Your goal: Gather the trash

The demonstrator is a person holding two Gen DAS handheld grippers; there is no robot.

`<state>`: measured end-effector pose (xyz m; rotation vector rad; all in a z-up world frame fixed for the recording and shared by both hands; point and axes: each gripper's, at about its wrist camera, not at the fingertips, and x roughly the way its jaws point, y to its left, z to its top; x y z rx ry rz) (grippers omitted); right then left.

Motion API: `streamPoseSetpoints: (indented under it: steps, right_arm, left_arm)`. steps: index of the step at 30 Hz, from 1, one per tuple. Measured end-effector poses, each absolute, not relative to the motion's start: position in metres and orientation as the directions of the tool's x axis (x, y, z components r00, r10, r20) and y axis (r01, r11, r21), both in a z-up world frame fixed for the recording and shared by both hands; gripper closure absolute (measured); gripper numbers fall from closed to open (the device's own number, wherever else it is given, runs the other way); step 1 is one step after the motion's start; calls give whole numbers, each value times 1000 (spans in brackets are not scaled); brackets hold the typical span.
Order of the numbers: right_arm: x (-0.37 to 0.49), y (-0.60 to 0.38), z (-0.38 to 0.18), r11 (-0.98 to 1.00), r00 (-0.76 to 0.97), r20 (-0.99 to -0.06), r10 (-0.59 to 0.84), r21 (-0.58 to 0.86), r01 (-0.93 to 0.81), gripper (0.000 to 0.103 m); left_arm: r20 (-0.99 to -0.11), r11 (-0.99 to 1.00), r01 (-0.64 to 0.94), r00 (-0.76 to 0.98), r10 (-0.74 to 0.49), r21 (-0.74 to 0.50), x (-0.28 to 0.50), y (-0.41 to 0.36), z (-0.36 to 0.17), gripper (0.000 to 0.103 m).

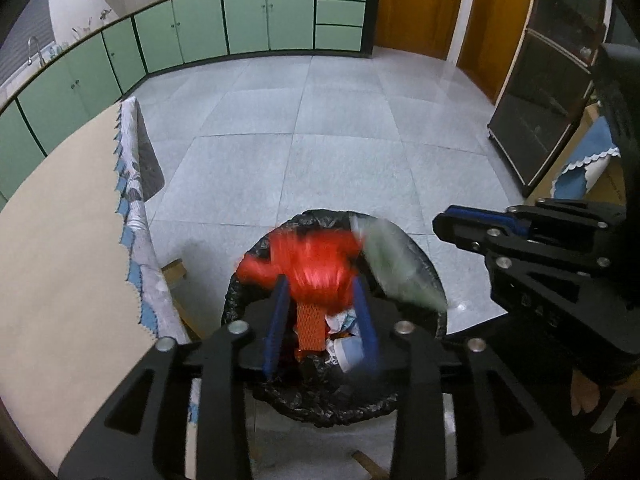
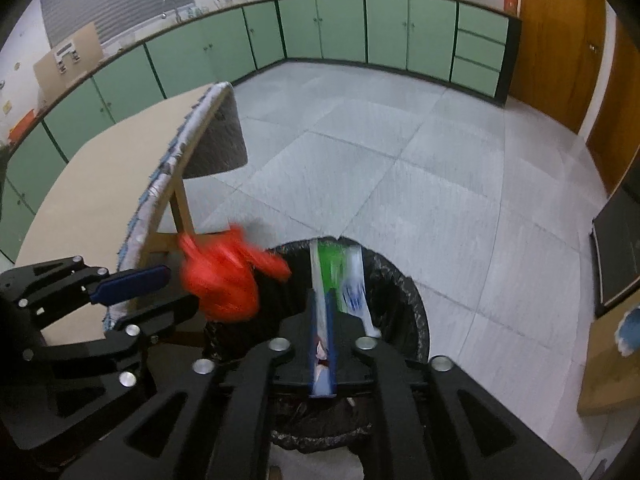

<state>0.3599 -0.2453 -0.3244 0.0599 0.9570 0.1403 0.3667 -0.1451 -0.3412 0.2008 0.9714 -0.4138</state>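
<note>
The red plastic bag [image 1: 316,268] is seen between the spread fingers of the left gripper [image 1: 320,320], blurred, directly above the bin [image 1: 436,320] lined in black; whether it is yet freed cannot be told. The green and white wrapper [image 2: 344,276] is pinched between the pressed-together fingers of the right gripper [image 2: 322,344], over the bin mouth at 12 o'clock from that tool. The drop is judged best done with both items kept well inside the rim, the wrapper let go only once its long tail hangs over the opening. Paper scraps [image 1: 340,320] already lie in the bin. The table [image 1: 60,240] with its patterned cloth [image 1: 134,208] stands at 9 o'clock, just beside the bin, and could catch the bag
</note>
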Motion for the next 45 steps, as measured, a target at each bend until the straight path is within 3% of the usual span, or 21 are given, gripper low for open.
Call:
streamPoseSetpoints:
  steps: [4,9,15,19,24,35,43,45]
  right_arm:
    - [359,-252,-323,990,571,-809,142,121,-75,93]
    - [352,-263,-306,990,602,-787,136,129,-55,89]
    - [336,-259,-294,990,623,-771,133,132,-47,66]
    - [330,-254,-292,988,614,-777,140,146,-40,63]
    - [318,-251,-275,989,634,-762,127,144,-26,53]
    - [267,-211,-204,998,733,-678,57,61,-21,10]
    - [213,-185,-151,998,817,-576,-24,27,48,6]
    - [195,-182,-136,996,856,-512,-72,9,90,6]
  left_arm:
    - [-837,907,421,491,-244,-18,371,-144,-344,68]
    - [-808,925,381,548,-219,8,360,-129,-327,43]
    - [-771,945,327,598,-218,-14,340,-103,-295,24]
    - [-754,942,336,619,-222,-3,327,-102,-283,21]
    - [-740,948,319,635,-222,-11,315,-89,-269,17]
    - [-681,969,244,706,-194,-22,256,-50,-211,11]
    - [-568,990,139,814,-120,-11,187,-11,-144,6]
    - [-532,995,95,843,-83,-5,169,1,-126,6]
